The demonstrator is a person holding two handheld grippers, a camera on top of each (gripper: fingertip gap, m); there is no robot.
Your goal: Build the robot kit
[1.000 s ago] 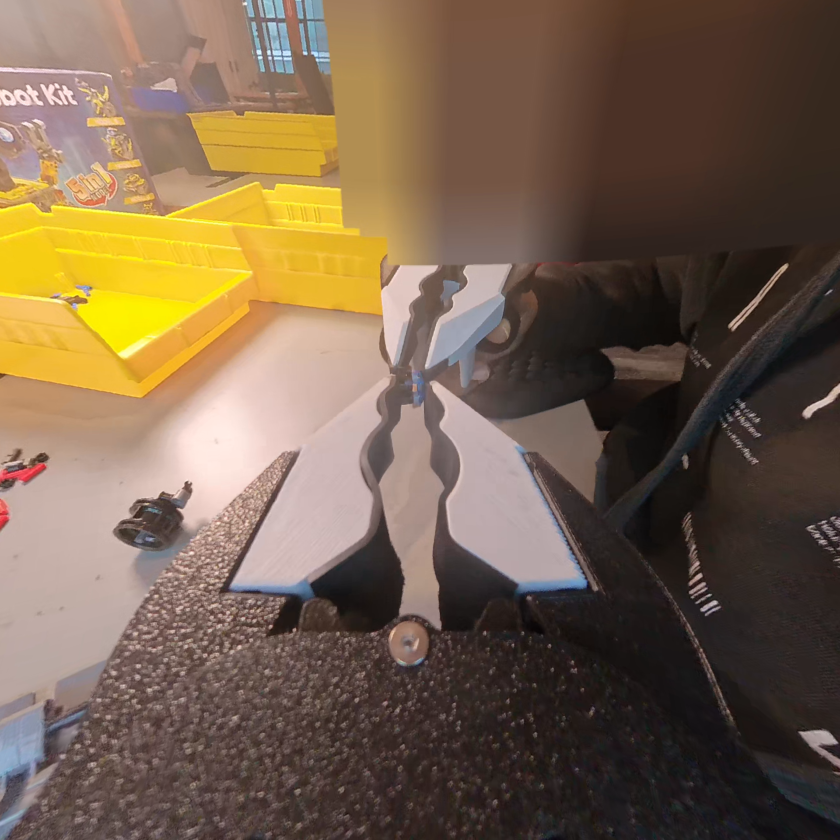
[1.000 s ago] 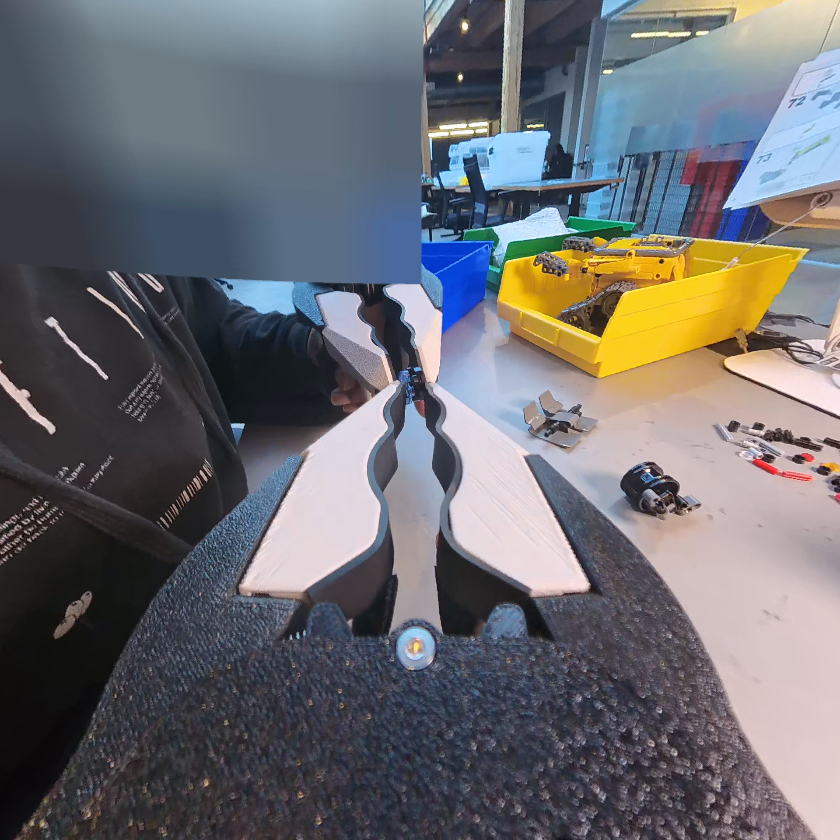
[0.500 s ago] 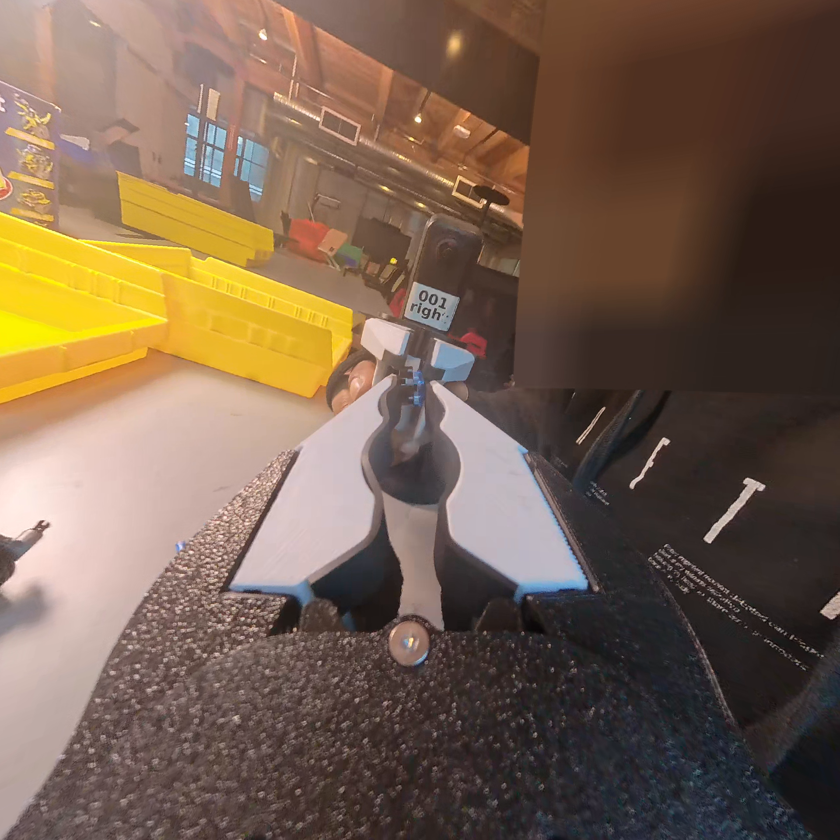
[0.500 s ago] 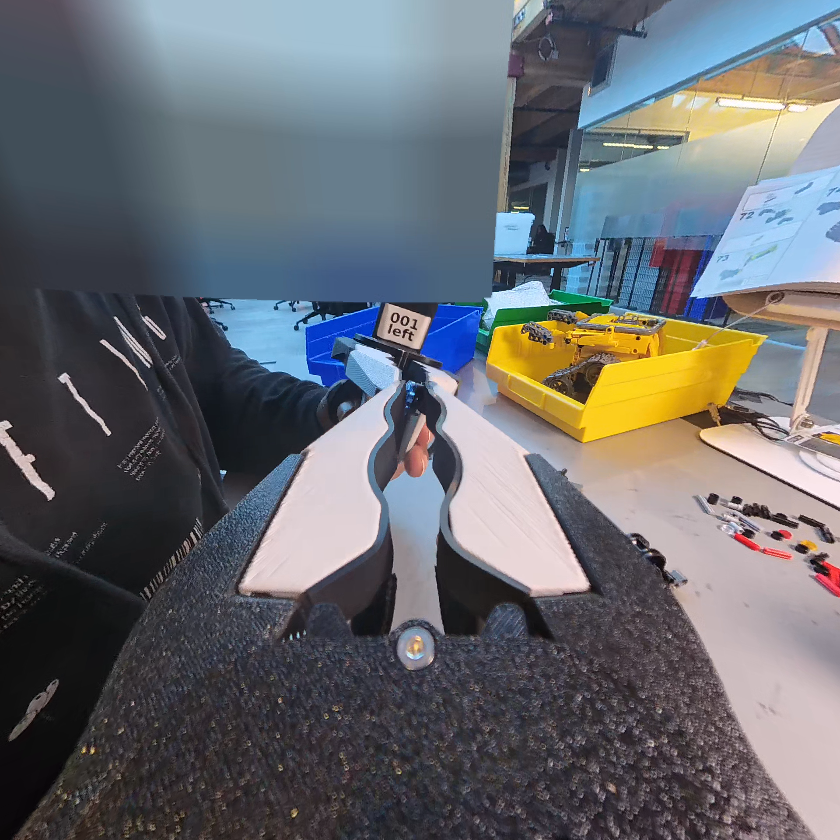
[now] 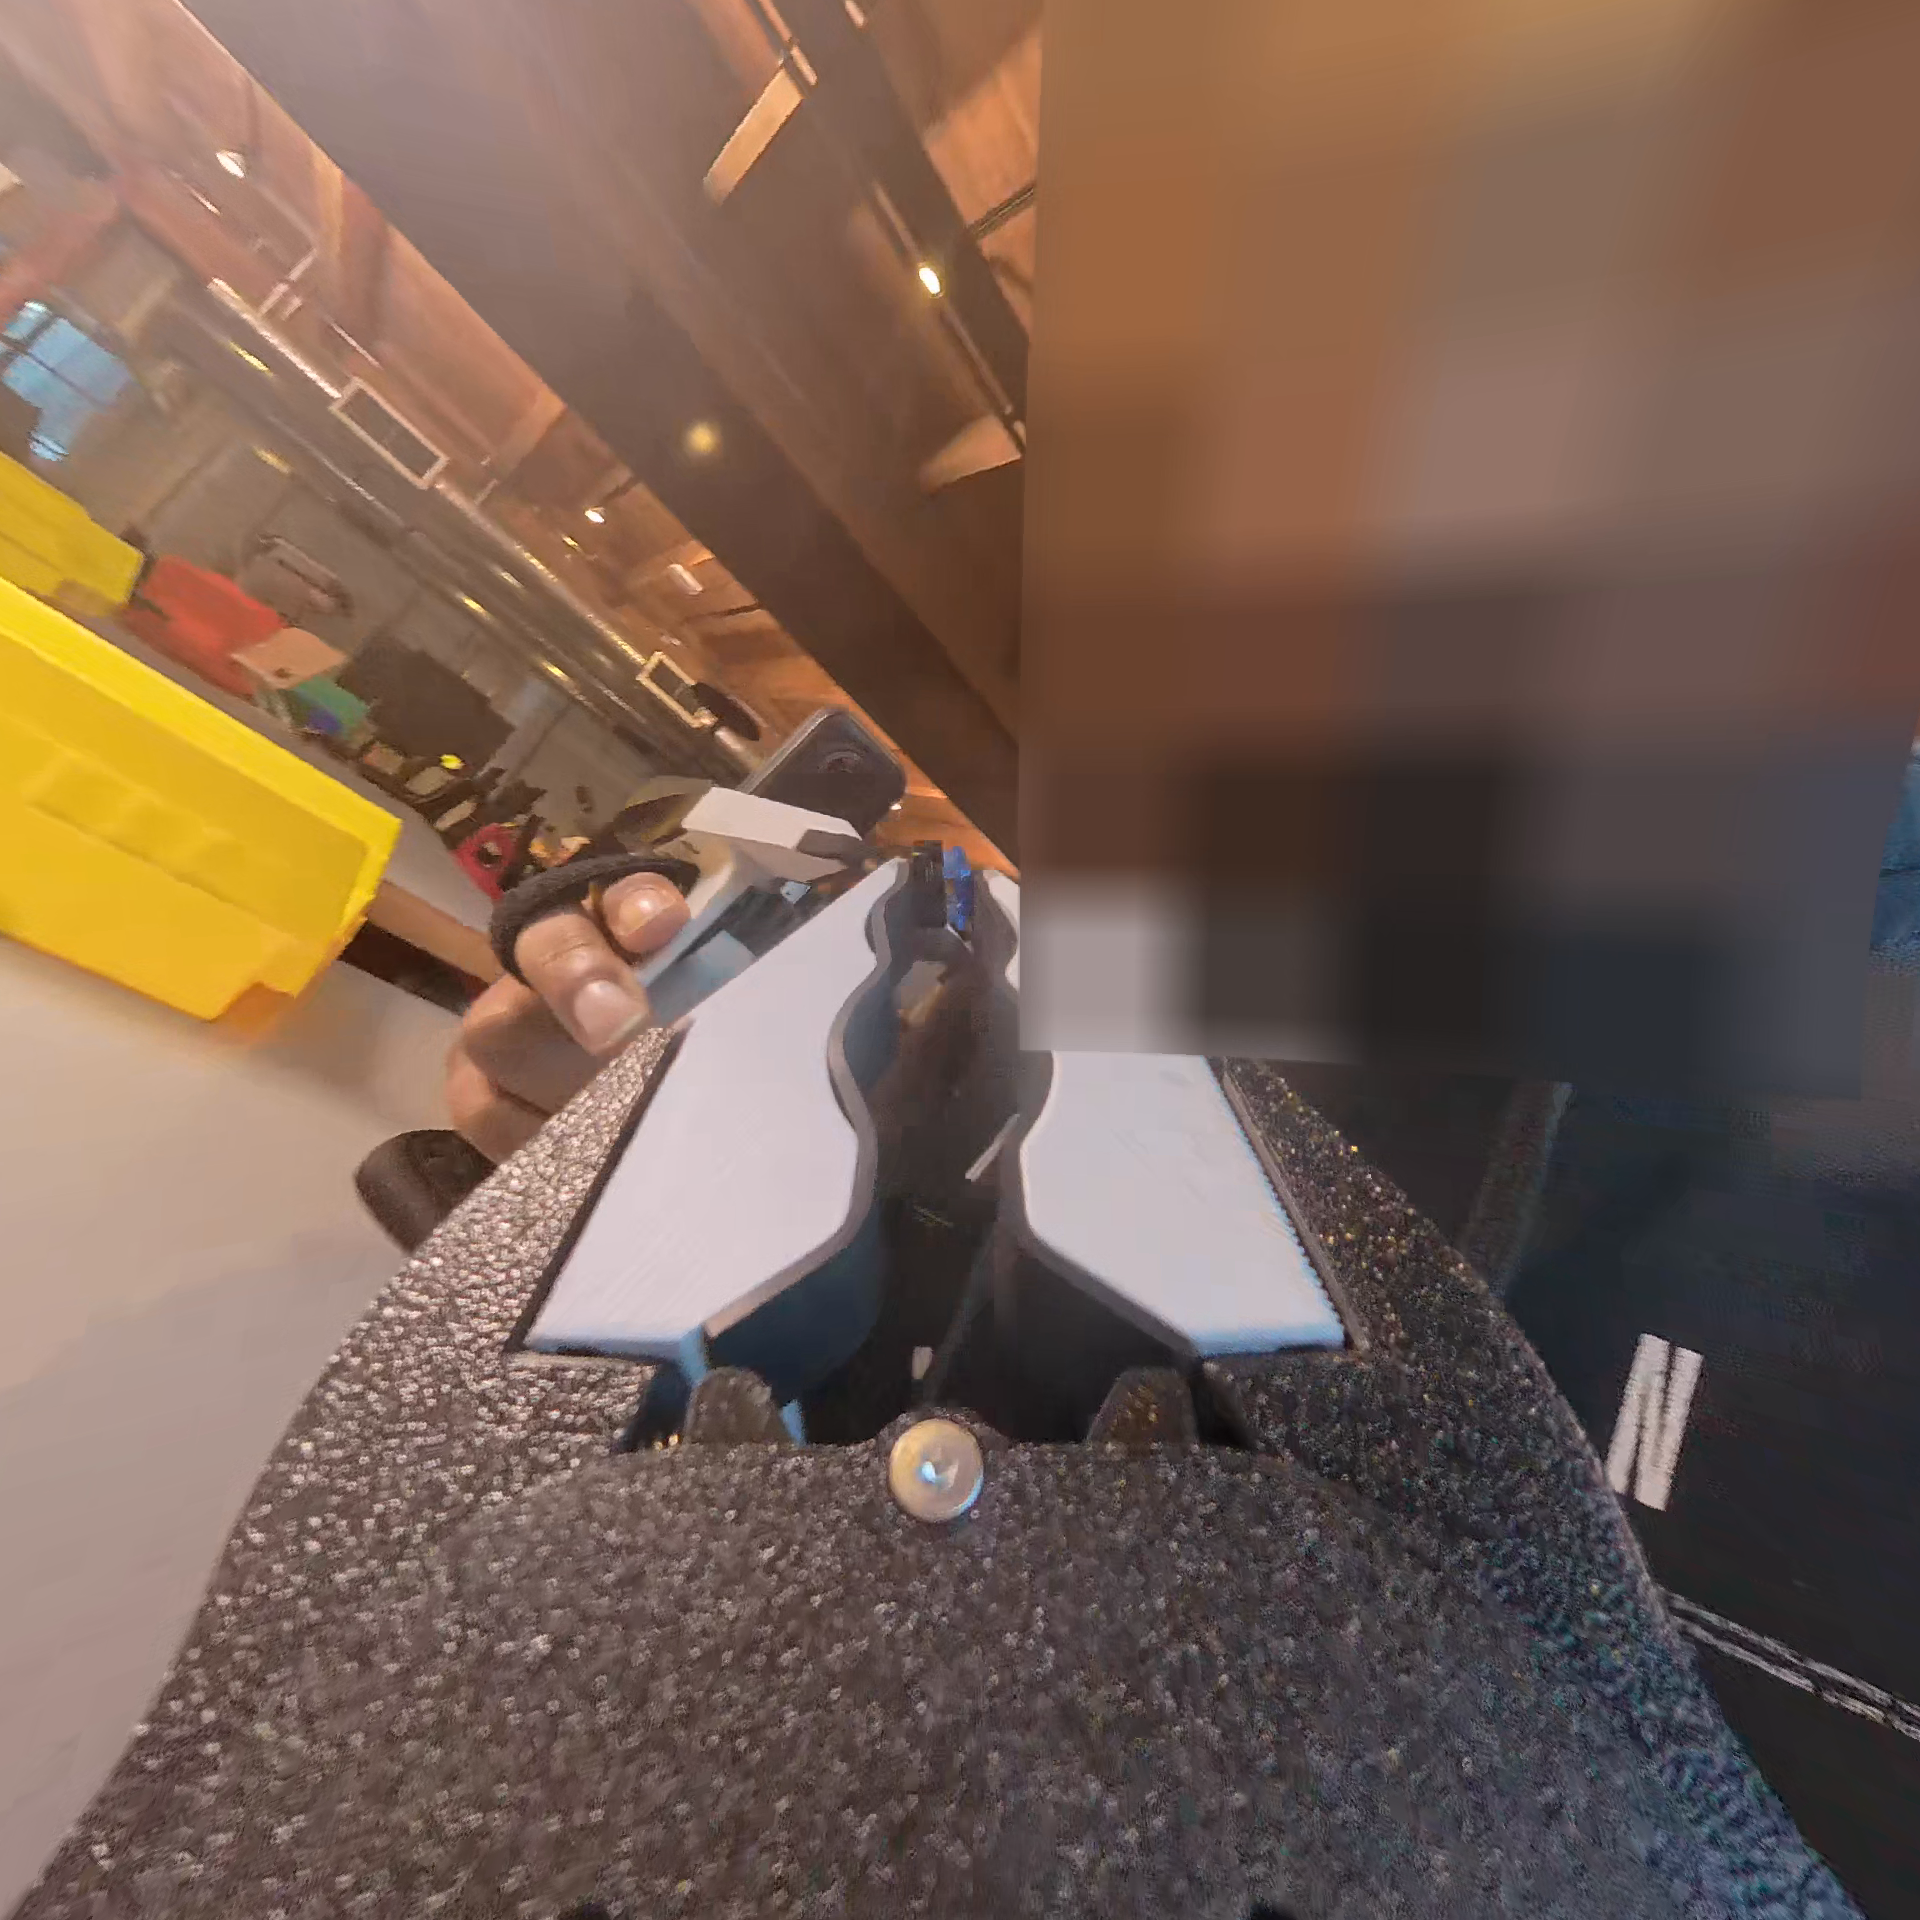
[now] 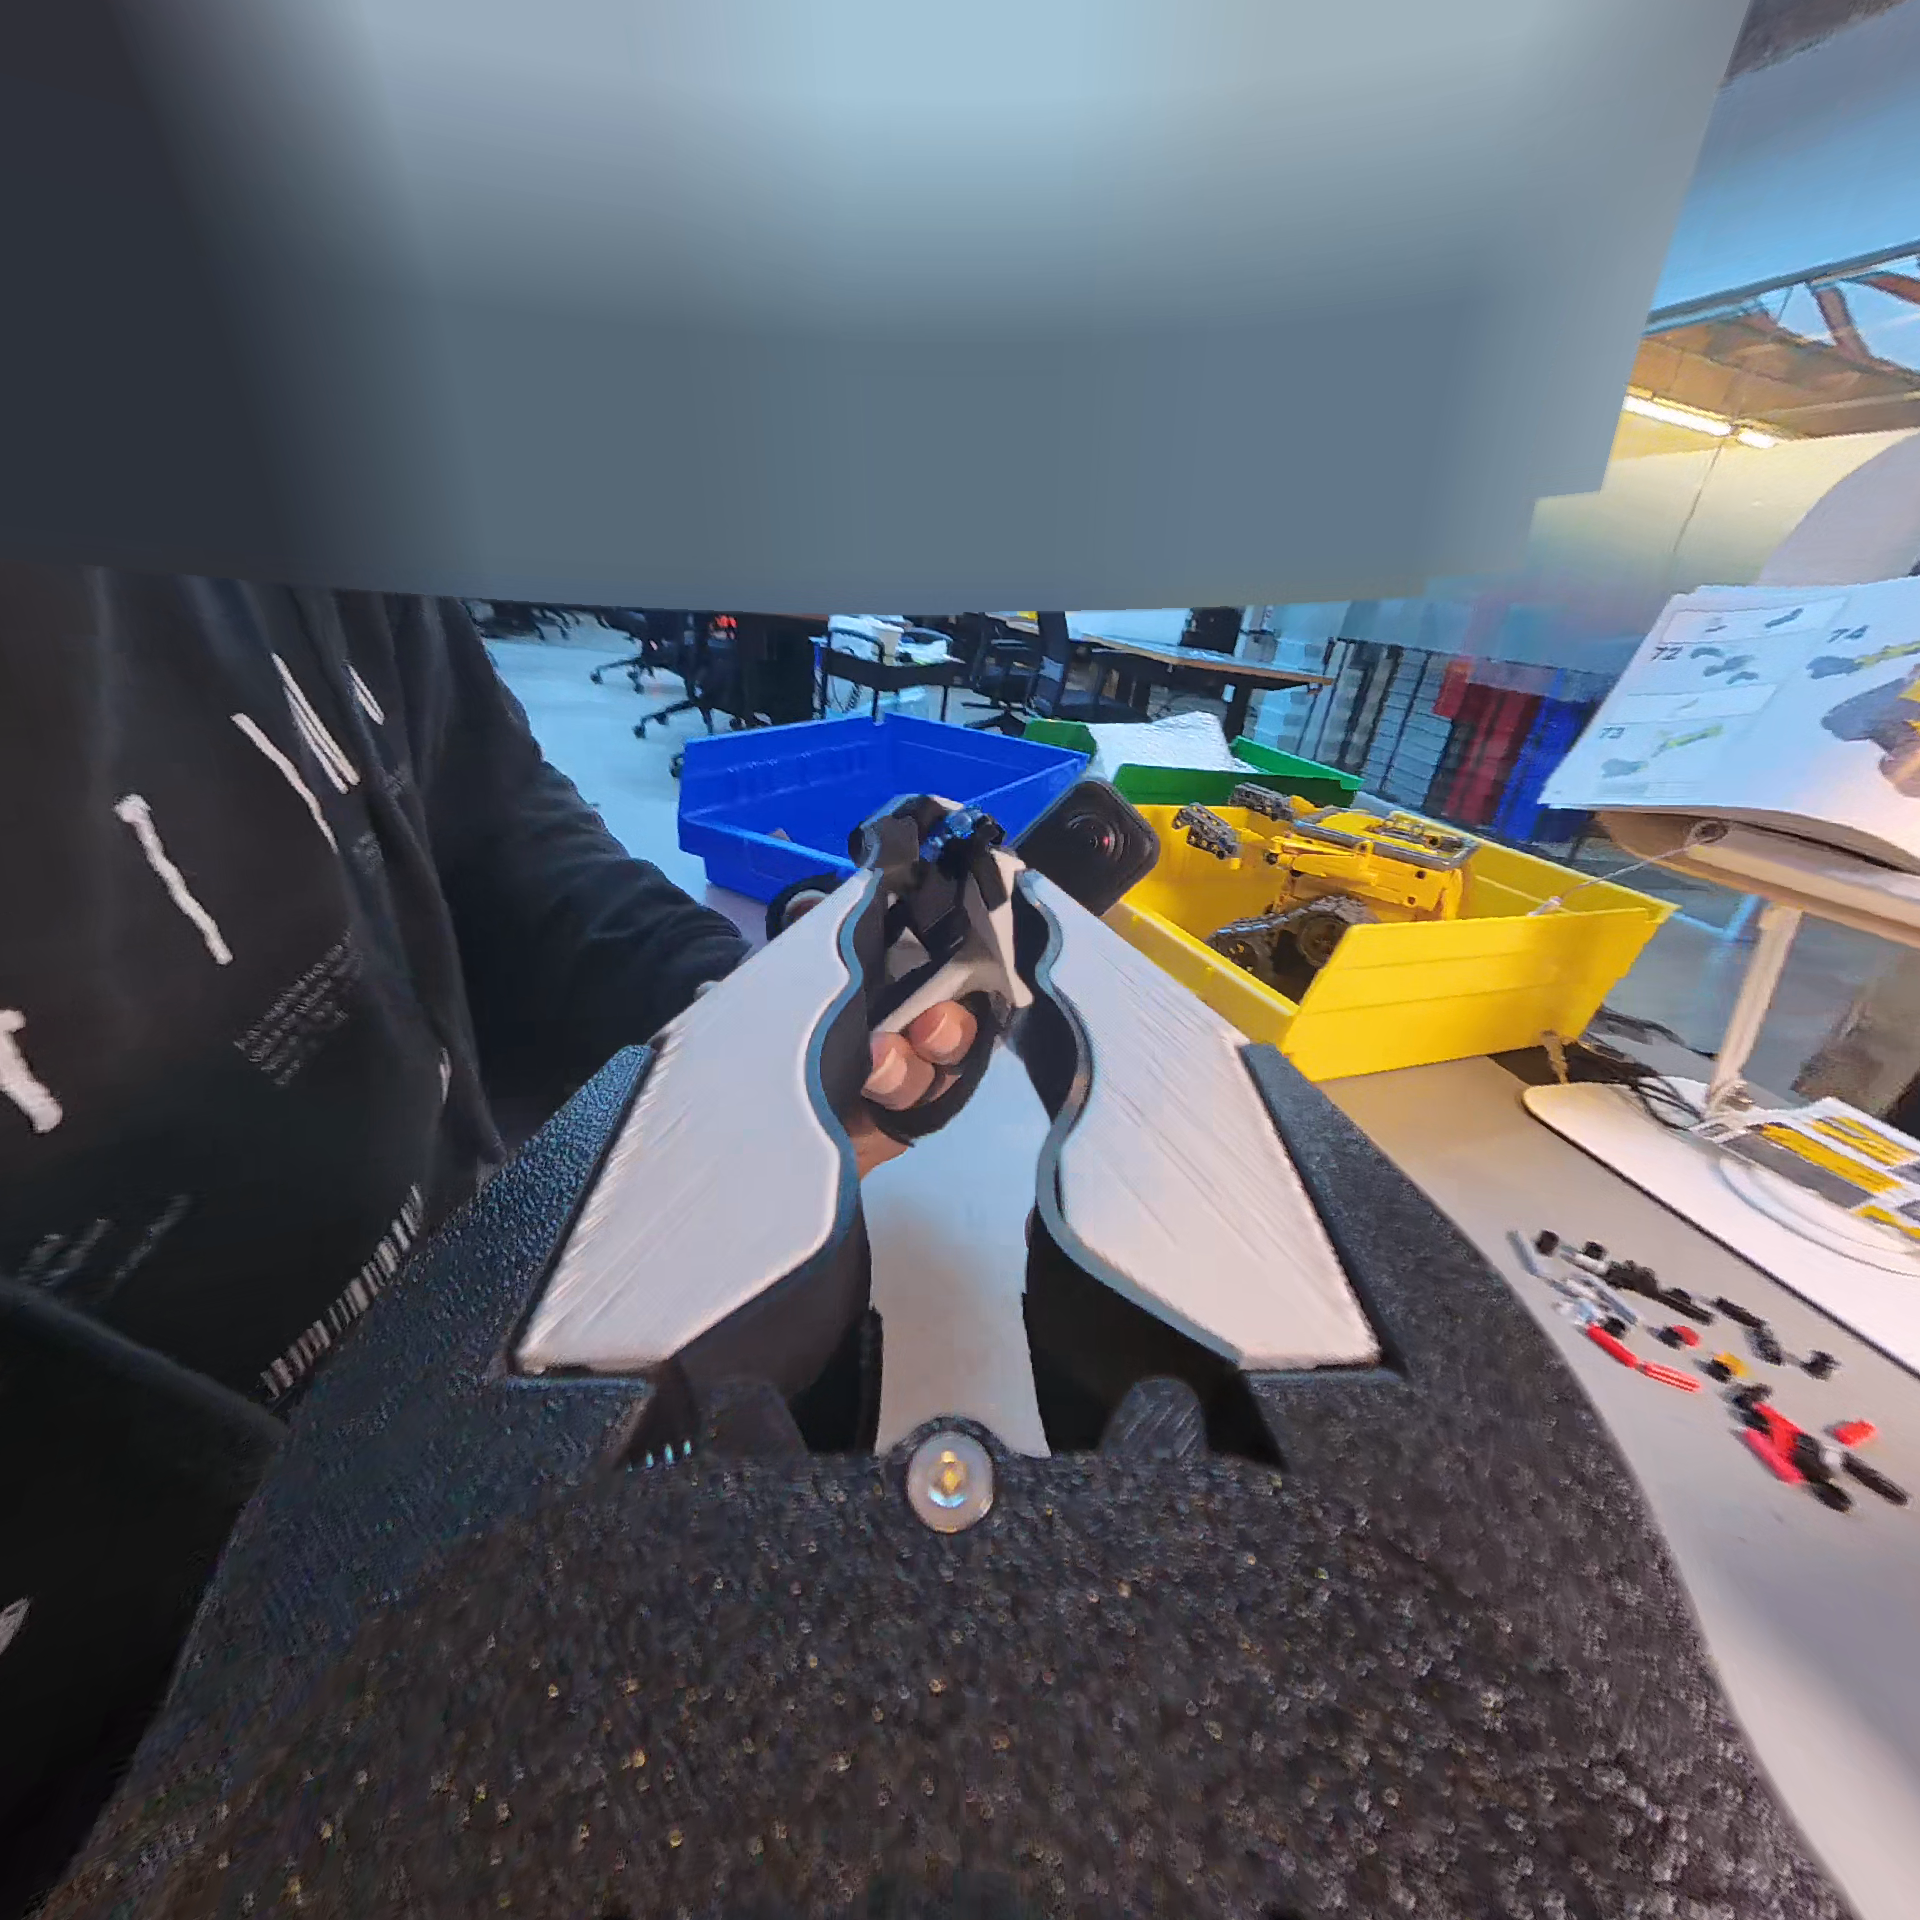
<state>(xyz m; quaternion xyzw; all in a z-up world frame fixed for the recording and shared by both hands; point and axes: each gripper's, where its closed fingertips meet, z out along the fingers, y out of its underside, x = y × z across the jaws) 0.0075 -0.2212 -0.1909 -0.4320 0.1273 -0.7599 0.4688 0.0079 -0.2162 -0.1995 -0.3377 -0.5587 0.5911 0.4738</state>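
Jaws of the left gripper (image 5: 943,920) pinch a small blue-and-black part (image 5: 954,896), raised above the table (image 5: 156,1195). Those of the right gripper (image 6: 948,883) look slightly apart just short of that part, though blur makes this uncertain. On the far right, a yellow bin (image 6: 1455,997) holds a tracked yellow model (image 6: 1340,883). The blue bin (image 6: 831,790) to its left shows nothing inside.

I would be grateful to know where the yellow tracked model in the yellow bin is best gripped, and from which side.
Grip the yellow tracked model across its upper body, probably from above: the yellow bin walls surround its tracks and sides, leaving only the top open.
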